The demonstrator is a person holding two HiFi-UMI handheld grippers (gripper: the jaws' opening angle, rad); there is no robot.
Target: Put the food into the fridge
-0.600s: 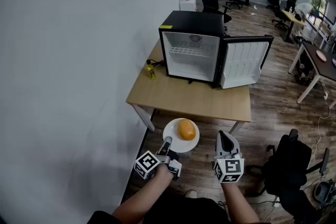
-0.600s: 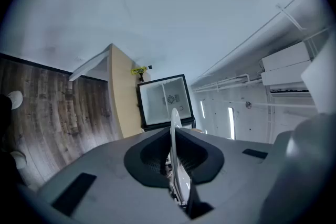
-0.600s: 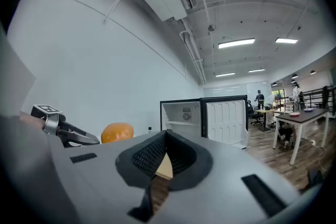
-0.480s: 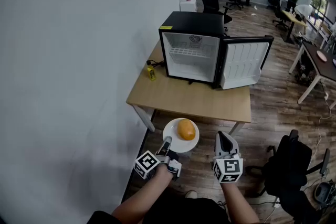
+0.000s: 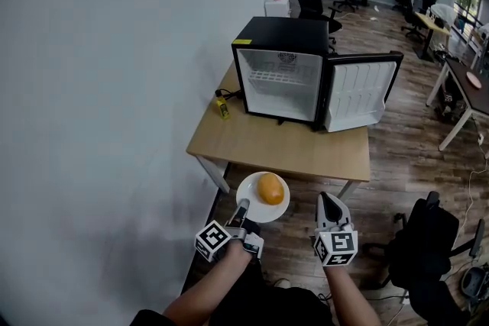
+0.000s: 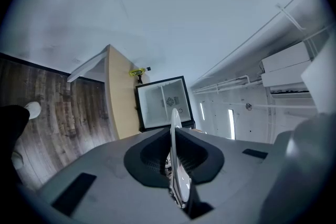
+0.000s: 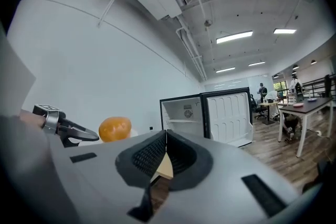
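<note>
**Left gripper** [image 5: 243, 211], near left: jaws pinched on the near rim of the white plate [image 5: 281, 208]. The plate carries the orange food [image 5: 270, 188] over the floor, just short of the table [image 5: 275, 147]. **Right gripper** [image 5: 327, 202], beside the plate: jaws pressed together, empty. Far centre, the fridge [image 5: 279, 80] stands on the table, its door [image 5: 359, 95] swung right. A grip on one edge probably lets the plate tip, so carry it level and enter the opening squarely.

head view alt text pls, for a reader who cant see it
The left gripper holds a white plate by its rim, with a round orange food on it. The right gripper is shut and empty beside it. Ahead, a black mini fridge stands with its door open on a wooden table by a white wall.
</note>
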